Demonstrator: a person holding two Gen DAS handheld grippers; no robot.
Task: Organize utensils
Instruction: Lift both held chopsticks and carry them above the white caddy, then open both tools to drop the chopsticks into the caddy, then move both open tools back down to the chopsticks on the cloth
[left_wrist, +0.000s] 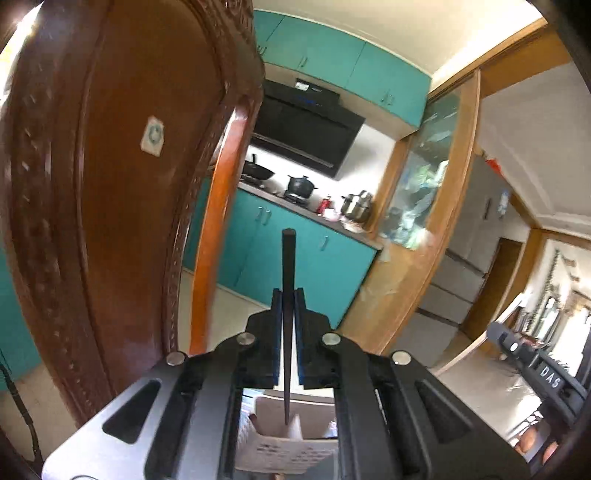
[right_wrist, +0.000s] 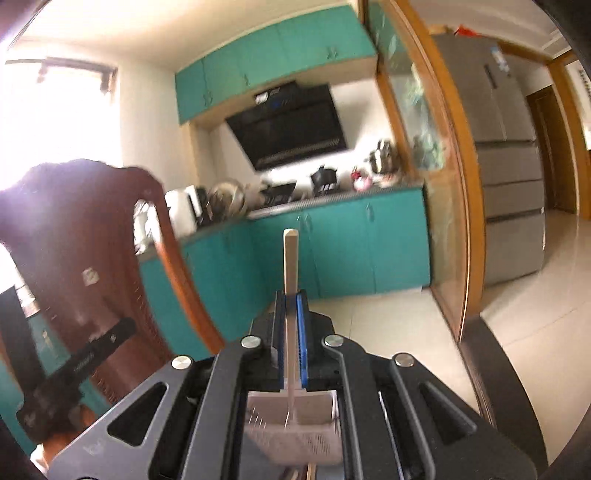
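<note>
My left gripper (left_wrist: 288, 295) is shut on a dark chopstick (left_wrist: 287, 266) that points up and away, its thin end running down between the jaws to a pale holder (left_wrist: 280, 443) below. My right gripper (right_wrist: 291, 295) is shut on a pale, light-wood utensil handle (right_wrist: 290, 258), which stands upright; its lower end reaches a white perforated utensil basket (right_wrist: 295, 439) seen through the gripper frame. The right gripper also shows at the right edge of the left wrist view (left_wrist: 535, 362), and the left one at the lower left of the right wrist view (right_wrist: 85, 365).
A carved brown wooden chair back (left_wrist: 110, 184) stands close on the left; it also shows in the right wrist view (right_wrist: 85, 240). Beyond are teal kitchen cabinets (right_wrist: 332, 243), a black range hood (left_wrist: 306, 129), pots on the counter, a wooden door frame and a grey fridge (right_wrist: 509, 166).
</note>
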